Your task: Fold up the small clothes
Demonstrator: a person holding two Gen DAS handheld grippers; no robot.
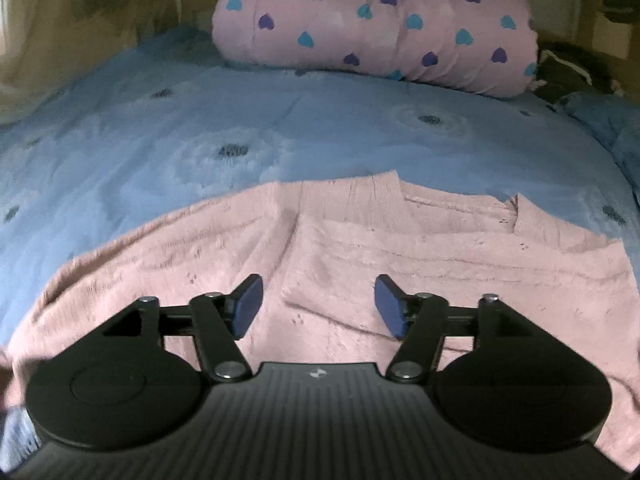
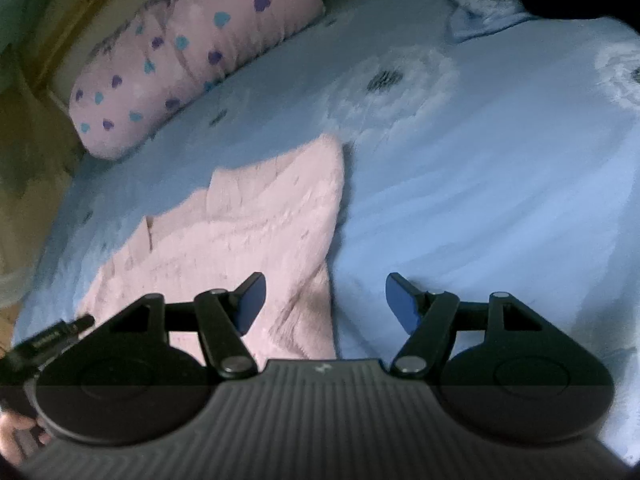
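Observation:
A pale pink knitted garment [image 1: 360,248] lies spread flat on the blue bedspread [image 1: 200,140], its far edge notched near the middle and right. My left gripper [image 1: 319,306] is open and empty, hovering over the garment's near middle. In the right wrist view the same pink garment [image 2: 248,232] lies left of centre, its right edge running down toward the gripper. My right gripper [image 2: 325,306] is open and empty, straddling that right edge: the left finger over the pink cloth, the right finger over bare bedspread [image 2: 480,200].
A pink bolster with blue and purple hearts [image 1: 372,24] lies across the bed's far end and shows in the right wrist view [image 2: 192,52] at upper left. Dark items [image 1: 568,76] sit at the far right. The other gripper's body [image 2: 44,344] shows at lower left.

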